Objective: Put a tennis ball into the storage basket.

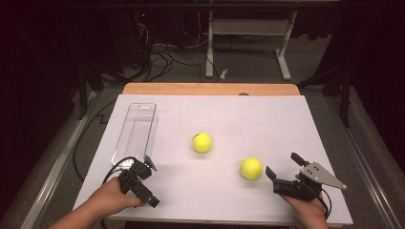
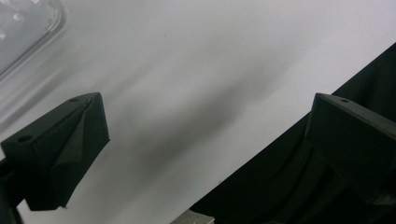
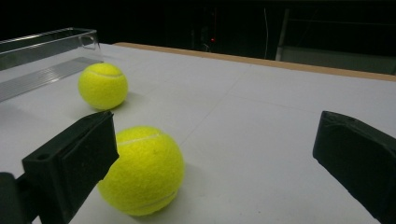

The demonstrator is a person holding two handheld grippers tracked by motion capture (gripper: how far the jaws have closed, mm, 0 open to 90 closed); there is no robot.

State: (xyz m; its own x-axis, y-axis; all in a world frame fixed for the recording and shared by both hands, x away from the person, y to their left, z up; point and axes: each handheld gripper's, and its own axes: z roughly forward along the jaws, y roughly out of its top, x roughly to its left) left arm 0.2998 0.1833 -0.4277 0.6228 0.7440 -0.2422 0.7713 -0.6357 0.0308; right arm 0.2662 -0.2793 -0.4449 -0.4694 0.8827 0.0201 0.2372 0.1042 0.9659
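Tennis ball [image 3: 140, 170] just beside the left jaw of the wide-open, empty right hand-held gripper [image 3: 215, 161].

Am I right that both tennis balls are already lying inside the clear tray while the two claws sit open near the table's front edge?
Not quite. The tray holds nothing; both balls lie on the white table outside it, one near the middle and one just ahead of the right claw, as the high view shows. The rest stands: the left claw and the right are open near the front edge.

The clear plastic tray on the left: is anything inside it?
The clear tray looks empty in the high view; both tennis balls lie outside it on the white table. The left gripper covers its near end.
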